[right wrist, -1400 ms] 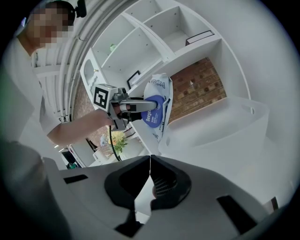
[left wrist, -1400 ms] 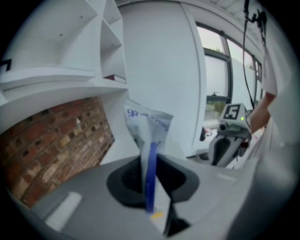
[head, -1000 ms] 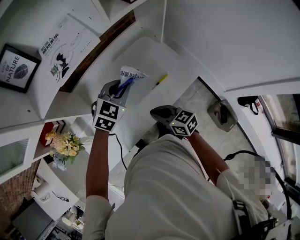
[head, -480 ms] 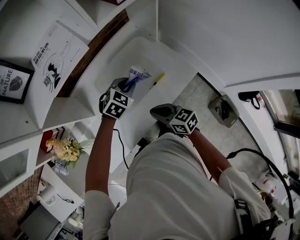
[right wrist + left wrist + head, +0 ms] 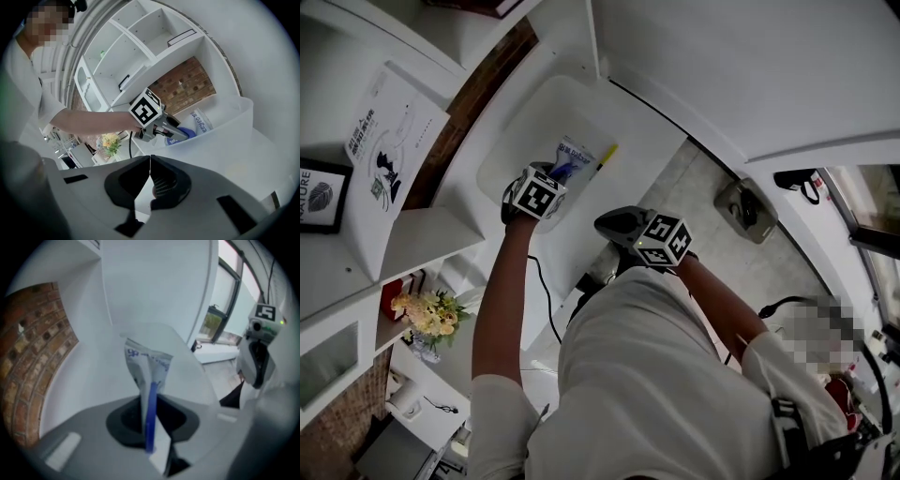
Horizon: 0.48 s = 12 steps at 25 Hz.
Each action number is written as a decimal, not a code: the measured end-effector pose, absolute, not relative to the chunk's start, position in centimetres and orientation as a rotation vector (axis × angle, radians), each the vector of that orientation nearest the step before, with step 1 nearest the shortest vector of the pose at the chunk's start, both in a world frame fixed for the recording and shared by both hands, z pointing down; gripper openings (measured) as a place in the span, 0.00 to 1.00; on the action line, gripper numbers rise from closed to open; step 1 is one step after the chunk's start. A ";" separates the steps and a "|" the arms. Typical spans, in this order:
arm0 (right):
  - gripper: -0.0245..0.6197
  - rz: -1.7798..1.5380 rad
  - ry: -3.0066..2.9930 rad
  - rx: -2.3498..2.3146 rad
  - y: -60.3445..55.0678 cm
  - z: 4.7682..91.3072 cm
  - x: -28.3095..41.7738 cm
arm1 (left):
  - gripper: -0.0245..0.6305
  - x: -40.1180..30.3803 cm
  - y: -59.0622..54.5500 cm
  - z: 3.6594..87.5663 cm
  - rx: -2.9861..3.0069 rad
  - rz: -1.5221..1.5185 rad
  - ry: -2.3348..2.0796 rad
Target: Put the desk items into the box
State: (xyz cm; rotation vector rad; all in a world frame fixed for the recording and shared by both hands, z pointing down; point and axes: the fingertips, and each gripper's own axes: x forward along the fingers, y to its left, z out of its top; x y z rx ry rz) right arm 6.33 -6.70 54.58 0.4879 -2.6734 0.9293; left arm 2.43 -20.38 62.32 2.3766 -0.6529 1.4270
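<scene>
Currently, a white packet with blue print (image 5: 147, 364) is gripped by the left tongs (image 5: 150, 427) and is held within the rim of the white box (image 5: 502, 131), near a yellow pen (image 5: 606, 157). The right tongs (image 5: 149, 180) are pressed together, empty, just outside the box's near wall.

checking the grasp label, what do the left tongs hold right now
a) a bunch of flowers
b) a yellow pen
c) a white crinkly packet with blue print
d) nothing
c: in the left gripper view the left tongs are pinched on the white crinkly packet with blue print, which sticks out ahead of them.
</scene>
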 end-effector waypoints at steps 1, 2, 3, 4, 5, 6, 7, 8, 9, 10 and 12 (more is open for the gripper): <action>0.04 0.937 -2.675 0.489 -6.8 54.6 6.5 | 0.13 2.4 -20.3 62.9 2.354 1.440 -0.633; 0.04 0.947 -2.678 0.492 -6.9 54.5 6.6 | 0.13 2.5 -20.1 63.4 2.341 1.449 -0.615; 0.04 0.956 -2.680 0.496 -7.0 54.5 6.8 | 0.13 2.5 -20.0 63.8 2.335 1.453 -0.601; 0.04 0.963 -2.682 0.500 -7.1 54.5 6.9 | 0.13 2.6 -19.9 64.1 2.333 1.452 -0.592; 0.04 0.968 -2.682 0.503 -7.2 54.6 7.1 | 0.13 2.7 -19.8 64.3 2.332 1.448 -0.587; 0.04 0.972 -2.681 0.503 -7.2 54.7 7.2 | 0.13 2.8 -19.8 64.5 2.332 1.441 -0.589; 0.04 0.976 -2.678 0.502 -7.3 54.7 7.3 | 0.13 2.9 -19.8 64.6 2.336 1.430 -0.597; 0.04 0.978 -2.676 0.500 -7.3 54.8 7.4 | 0.13 3.0 -19.9 64.6 2.342 1.412 -0.609; 0.04 0.980 -2.675 0.498 -7.3 54.9 7.5 | 0.13 3.2 -20.0 64.6 2.349 1.384 -0.623; 0.04 0.981 -2.675 0.496 -7.3 54.9 7.5 | 0.16 3.4 -20.2 64.4 2.356 1.348 -0.637; 0.04 0.981 -2.674 0.487 -7.3 54.9 7.5 | 0.30 3.8 -20.5 64.0 2.369 1.282 -0.663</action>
